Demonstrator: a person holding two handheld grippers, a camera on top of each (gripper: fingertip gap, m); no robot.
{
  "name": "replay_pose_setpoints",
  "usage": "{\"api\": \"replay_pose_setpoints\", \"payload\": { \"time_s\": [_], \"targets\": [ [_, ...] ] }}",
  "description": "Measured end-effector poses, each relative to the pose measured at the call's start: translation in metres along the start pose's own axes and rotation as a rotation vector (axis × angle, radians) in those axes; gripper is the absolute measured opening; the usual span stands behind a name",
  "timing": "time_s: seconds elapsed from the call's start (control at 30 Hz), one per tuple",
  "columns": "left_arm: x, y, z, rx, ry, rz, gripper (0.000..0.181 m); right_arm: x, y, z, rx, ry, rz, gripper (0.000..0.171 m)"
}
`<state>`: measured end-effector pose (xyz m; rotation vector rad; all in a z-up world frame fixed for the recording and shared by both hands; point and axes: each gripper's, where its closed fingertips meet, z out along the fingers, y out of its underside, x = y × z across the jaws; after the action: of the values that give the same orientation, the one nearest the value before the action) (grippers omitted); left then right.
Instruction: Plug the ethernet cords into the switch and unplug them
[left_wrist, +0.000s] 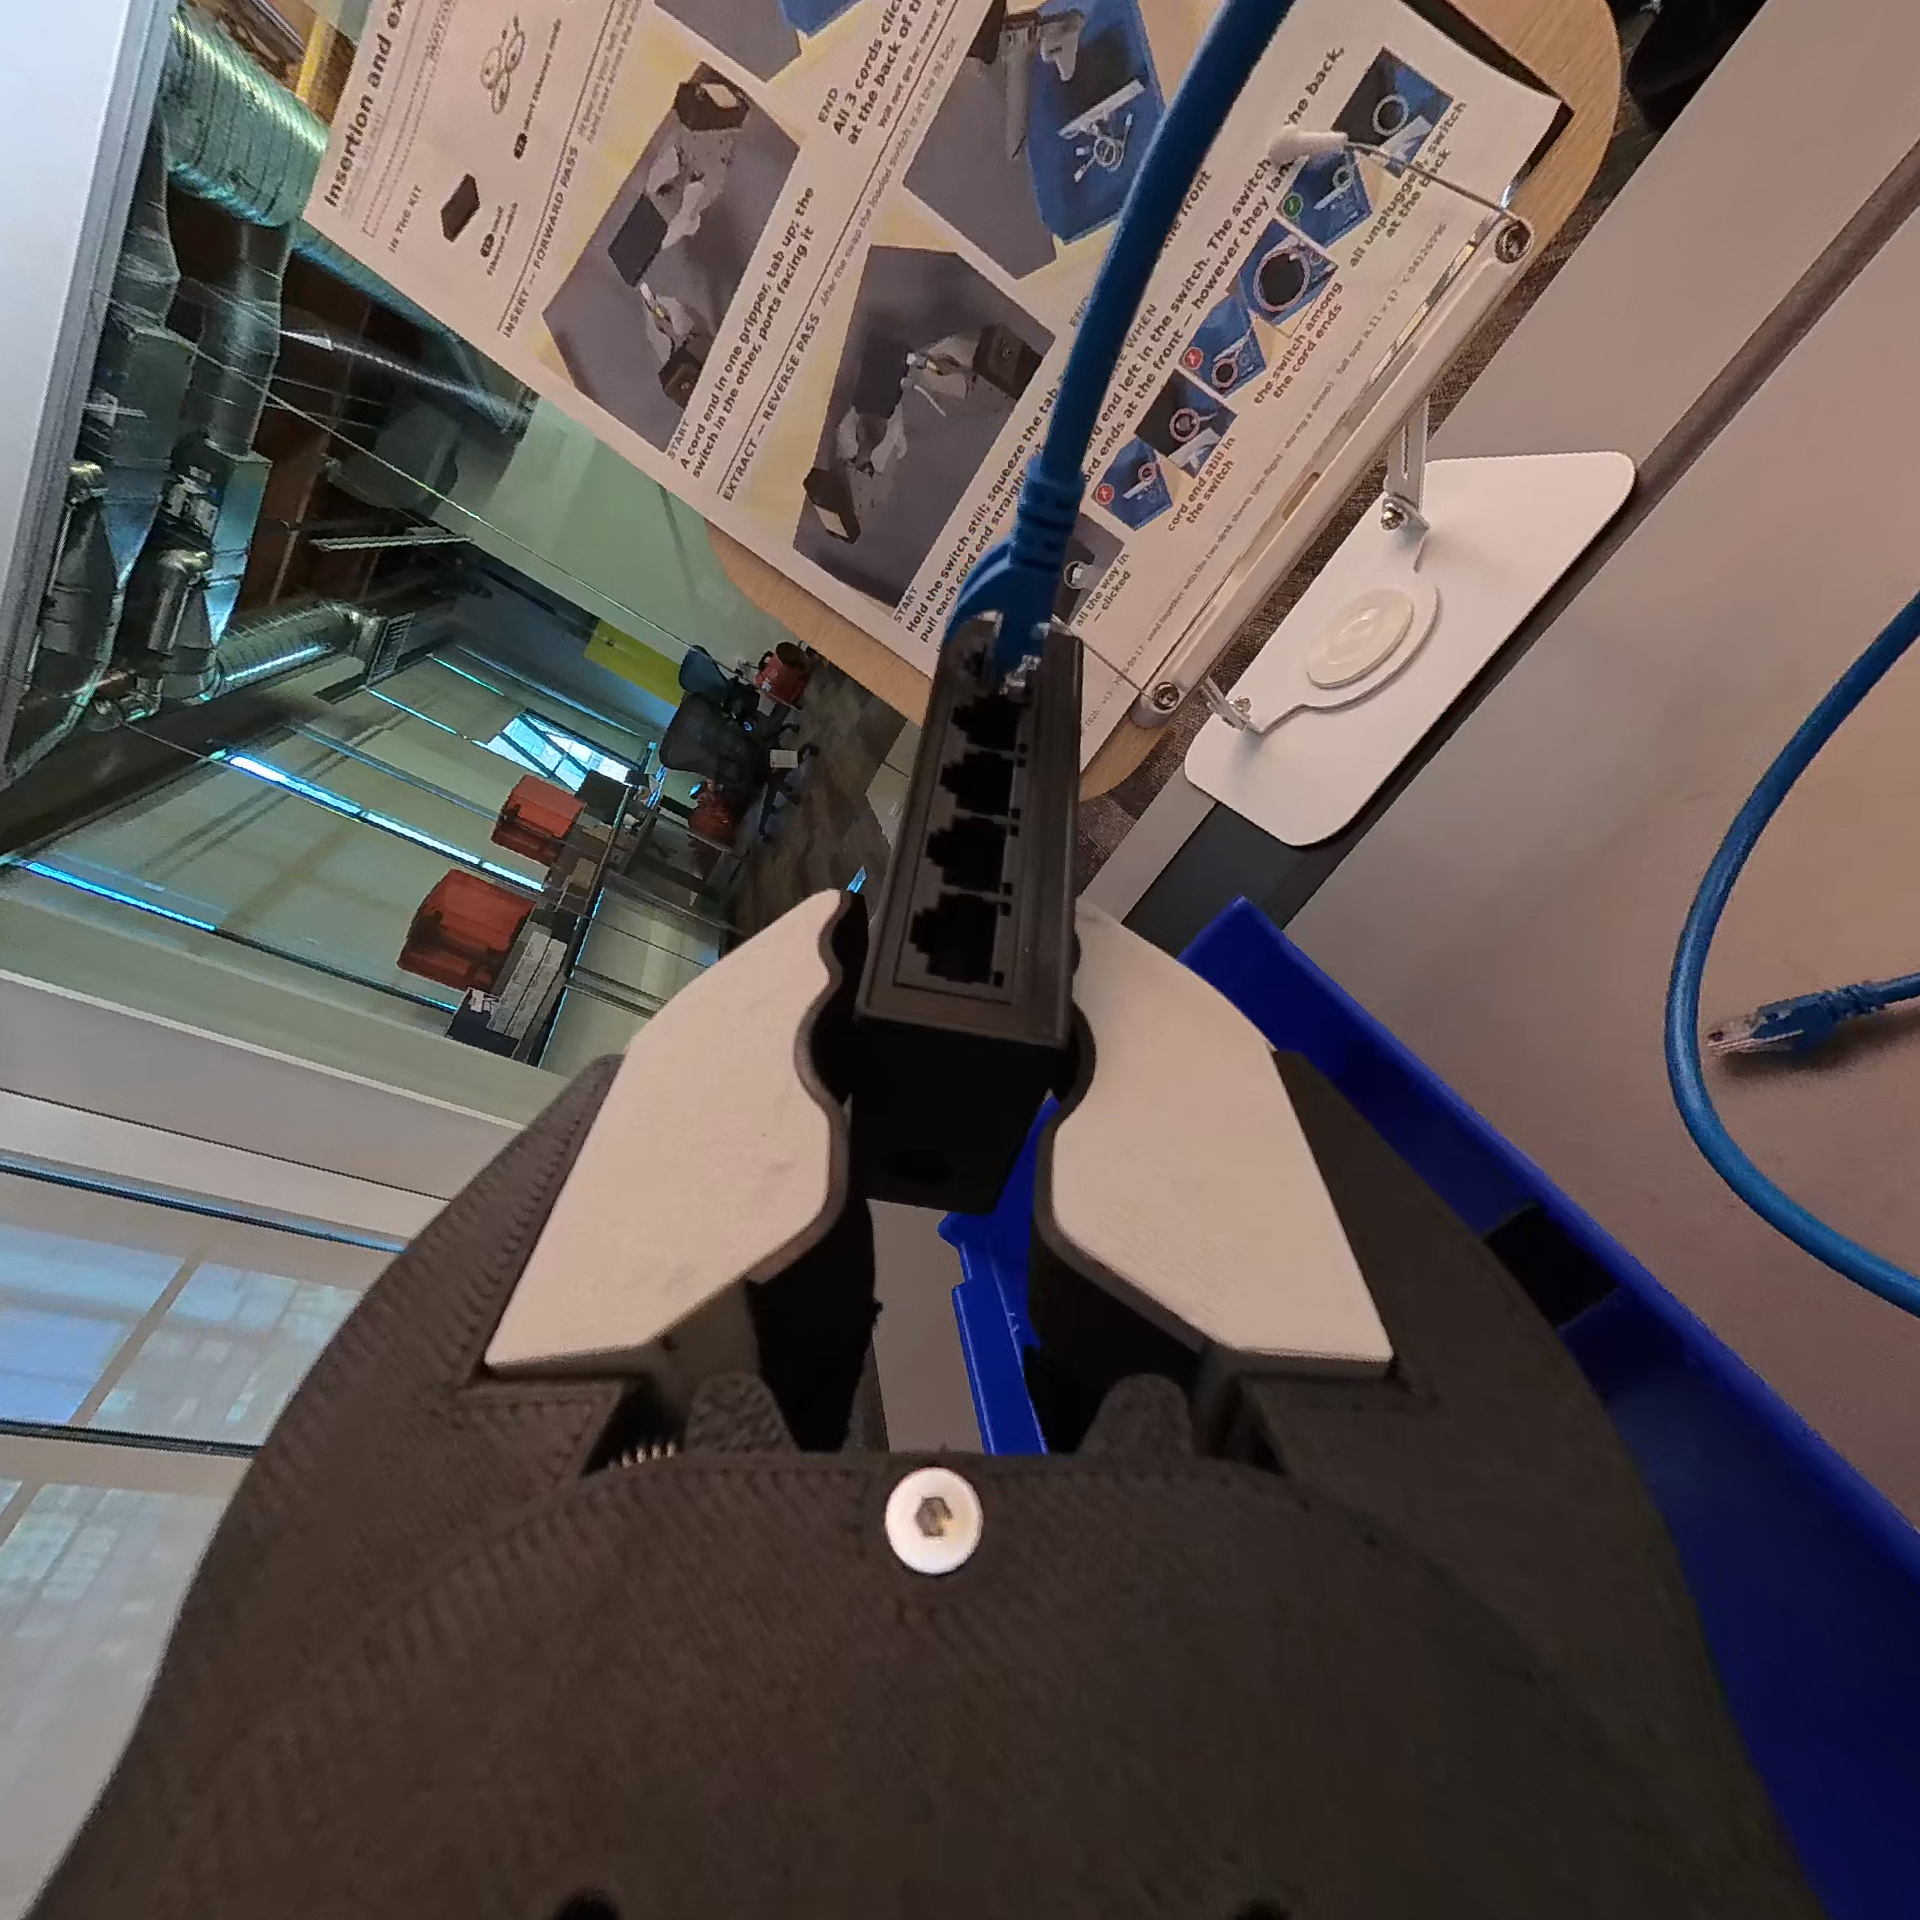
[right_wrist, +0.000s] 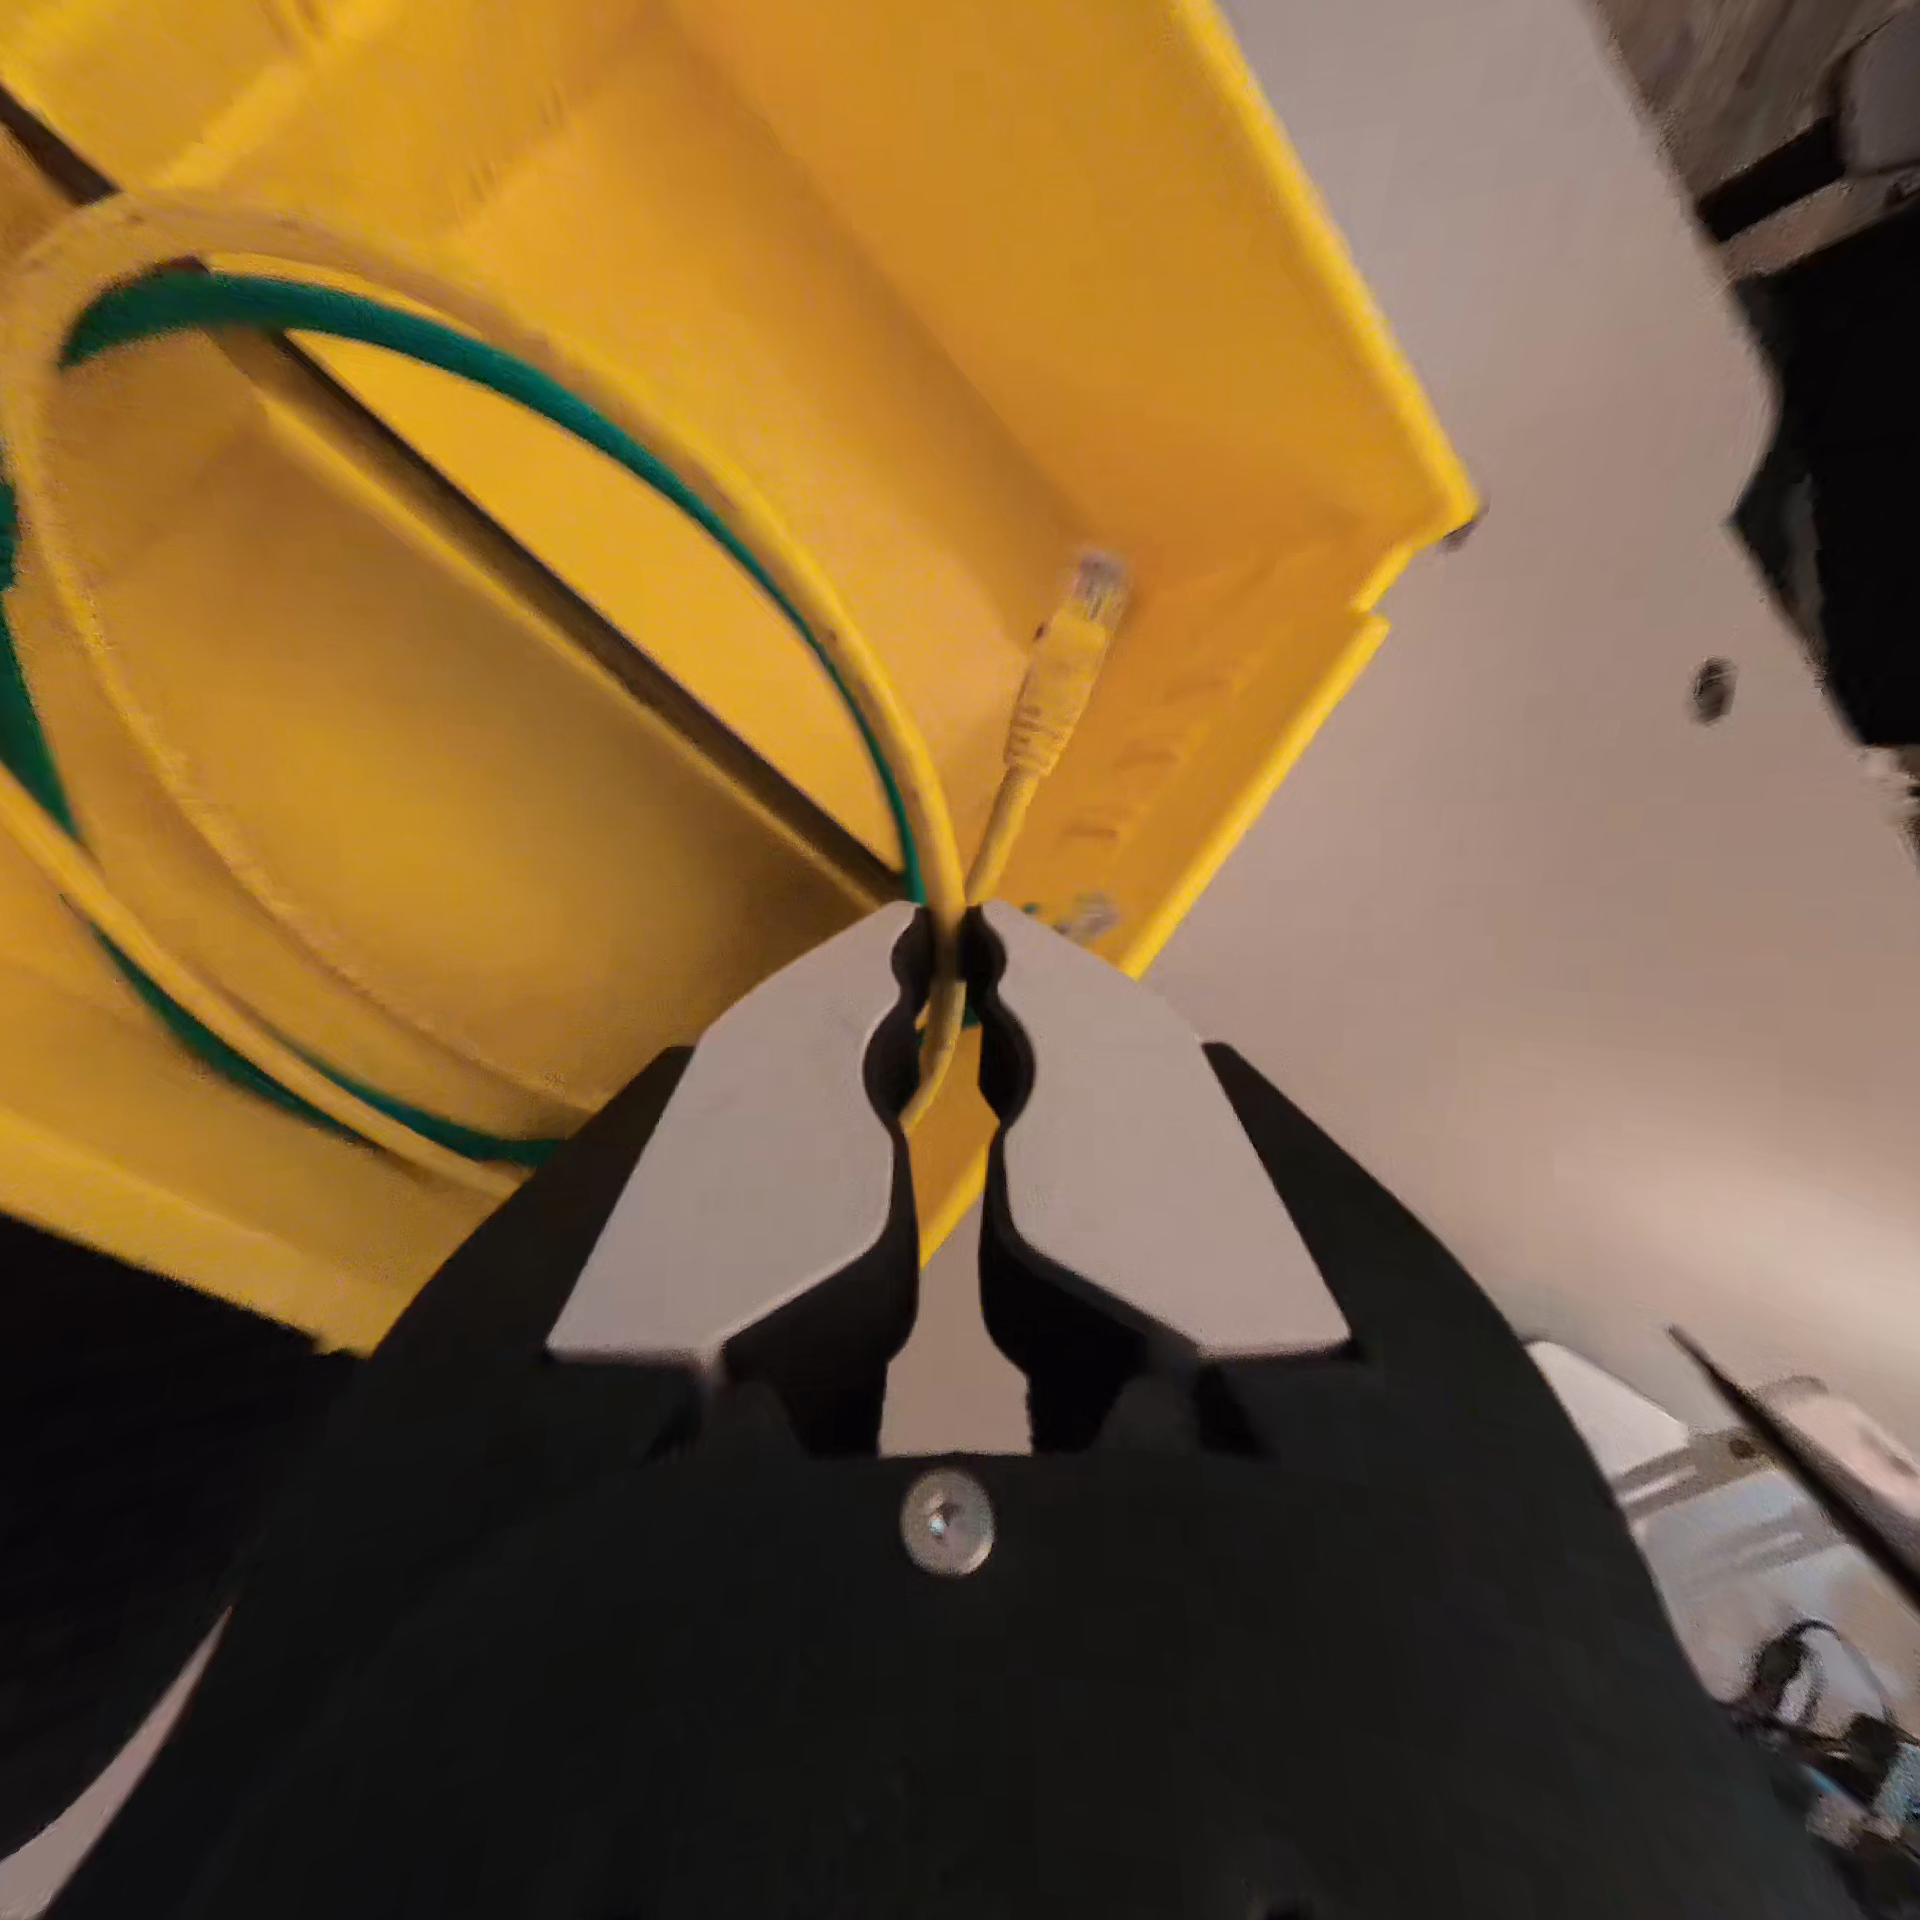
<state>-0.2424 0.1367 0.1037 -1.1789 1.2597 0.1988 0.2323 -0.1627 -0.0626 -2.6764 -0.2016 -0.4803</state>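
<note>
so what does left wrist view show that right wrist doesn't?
Left wrist only: the left tongs clamped on the black plastic network switch, a blue ethernet cord plugged into its far port, the cord's loose end on the grey table, a blue plastic bin, and a printed instruction sheet on a stand.

Right wrist only: the right tongs pinching a yellow ethernet cord over a yellow plastic bin, beside a green ethernet cord.

Shared: nothing identifiable.
</note>
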Motion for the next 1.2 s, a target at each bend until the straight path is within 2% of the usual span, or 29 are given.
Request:
{"api": "replay_pose_setpoints", "payload": {
  "time_s": [0.1,0.17,0.23,0.33,0.43,0.5,0.53,0.63,0.7,0.77,0.9,0.97,1.03,1.2],
  "targets": [
    [0.002,-0.001,0.001,-0.005,0.004,0.01,0.032,-0.012,-0.003,-0.012,-0.018,-0.027,0.044,0.007],
    [0.005,-0.004,0.001,-0.001,0.006,0.018,0.031,-0.015,0.005,-0.014,-0.096,-0.023,0.052,0.015],
    [0.007,-0.008,0.001,0.009,0.004,0.029,0.032,-0.004,0.02,-0.004,-0.207,0.067,0.023,0.023],
    [0.01,-0.017,-0.002,0.05,-0.001,0.052,0.032,-0.008,0.018,0.007,-0.19,0.046,0.032,0.035],
    [0.012,-0.027,-0.007,0.102,-0.01,0.084,0.032,-0.015,-0.007,-0.012,-0.022,0.042,0.072,0.049],
    [0.018,-0.034,-0.011,0.155,0.01,0.121,0.031,-0.025,-0.042,-0.052,0.149,0.094,0.082,0.05],
    [0.021,-0.039,-0.012,0.181,0.012,0.138,0.032,-0.036,-0.072,-0.082,0.296,0.128,0.048,0.05],
    [0.027,-0.055,-0.019,0.274,-0.036,0.179,0.032,-0.116,-0.171,-0.184,0.838,0.136,-0.22,0.05],
    [0.035,-0.068,-0.026,0.336,-0.024,0.198,0.031,-0.158,-0.21,-0.227,1.055,0.269,-0.445,0.04],
    [0.045,-0.081,-0.035,0.392,0.022,0.183,0.031,-0.184,-0.238,-0.235,1.107,0.383,-0.638,0.039],
    [0.059,-0.099,-0.049,0.463,0.118,0.154,0.031,-0.234,-0.27,-0.225,1.174,0.266,-0.857,0.039],
    [0.065,-0.101,-0.051,0.461,0.136,0.168,0.031,-0.256,-0.275,-0.228,1.2,0.207,-0.942,0.039],
    [0.069,-0.103,-0.051,0.467,0.147,0.178,0.031,-0.267,-0.281,-0.235,1.221,0.244,-1.003,0.035],
    [0.079,-0.109,-0.051,0.467,0.171,0.192,0.03,-0.283,-0.285,-0.23,1.146,0.263,-1.137,0.025]
  ]
}}
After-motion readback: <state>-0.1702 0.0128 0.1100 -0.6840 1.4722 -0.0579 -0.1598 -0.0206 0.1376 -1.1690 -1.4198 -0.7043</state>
